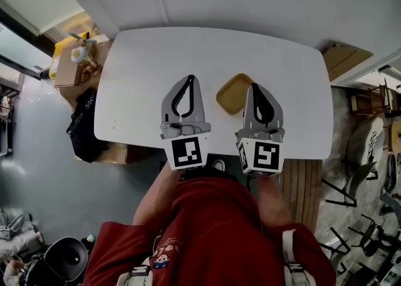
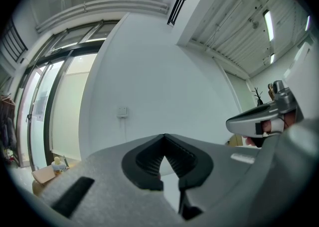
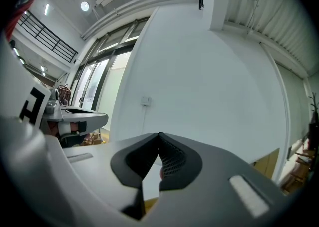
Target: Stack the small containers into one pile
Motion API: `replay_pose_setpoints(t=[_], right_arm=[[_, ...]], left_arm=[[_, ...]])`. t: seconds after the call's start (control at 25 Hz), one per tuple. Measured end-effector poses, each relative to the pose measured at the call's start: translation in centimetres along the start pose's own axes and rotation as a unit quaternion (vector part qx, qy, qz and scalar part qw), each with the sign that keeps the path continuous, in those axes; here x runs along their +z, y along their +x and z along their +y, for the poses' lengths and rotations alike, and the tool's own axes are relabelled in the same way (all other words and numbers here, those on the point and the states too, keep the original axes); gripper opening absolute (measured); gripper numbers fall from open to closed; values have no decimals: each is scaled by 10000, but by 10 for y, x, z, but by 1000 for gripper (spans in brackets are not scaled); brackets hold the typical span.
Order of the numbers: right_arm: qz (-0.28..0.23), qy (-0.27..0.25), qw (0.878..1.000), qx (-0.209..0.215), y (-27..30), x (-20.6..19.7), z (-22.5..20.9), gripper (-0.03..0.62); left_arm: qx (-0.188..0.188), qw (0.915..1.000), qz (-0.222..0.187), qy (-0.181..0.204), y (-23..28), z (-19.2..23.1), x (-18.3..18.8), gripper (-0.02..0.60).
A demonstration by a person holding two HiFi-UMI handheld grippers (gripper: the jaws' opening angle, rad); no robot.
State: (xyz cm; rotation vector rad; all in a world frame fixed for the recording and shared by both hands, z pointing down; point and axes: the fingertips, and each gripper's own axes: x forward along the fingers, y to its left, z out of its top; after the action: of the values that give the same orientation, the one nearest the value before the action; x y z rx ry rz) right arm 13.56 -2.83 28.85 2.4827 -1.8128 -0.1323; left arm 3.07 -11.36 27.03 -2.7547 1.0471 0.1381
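While both claws hang side by side over the near half of the white, round-cornered tabletop, neither one holds anything. The left claw has its grey jaws pressed together at the tips. In the left gripper view the left claw's black ribbed pads meet with nothing between them. The right claw is likewise pressed together and empty, and the right gripper view shows its tips meeting in front of a bare white wall.

The shallow, mustard-yellow square container with rounded corners sits near the tabletop's middle, between the two claws. It is just left of the right claw's tip, which overlaps its right edge from the head view. Whether it is one container or several nested cannot be told.

Each claw's cube carries bold black-and-white square markers. A black bag on the floor to the left bears white lettering too small to read.
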Motion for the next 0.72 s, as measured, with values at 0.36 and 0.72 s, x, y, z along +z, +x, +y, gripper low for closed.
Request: replay_pose_setpoints(t=[0.36,0.72], right_arm=[[-31,-43,10000,6,10,2,3,-2],[22,-111,9999,-18,15,-1,4,-2]], left_arm=[[-31,10000,-25,8,5,3,0,2],[-71,10000,24,-14,9,5,-4,2]])
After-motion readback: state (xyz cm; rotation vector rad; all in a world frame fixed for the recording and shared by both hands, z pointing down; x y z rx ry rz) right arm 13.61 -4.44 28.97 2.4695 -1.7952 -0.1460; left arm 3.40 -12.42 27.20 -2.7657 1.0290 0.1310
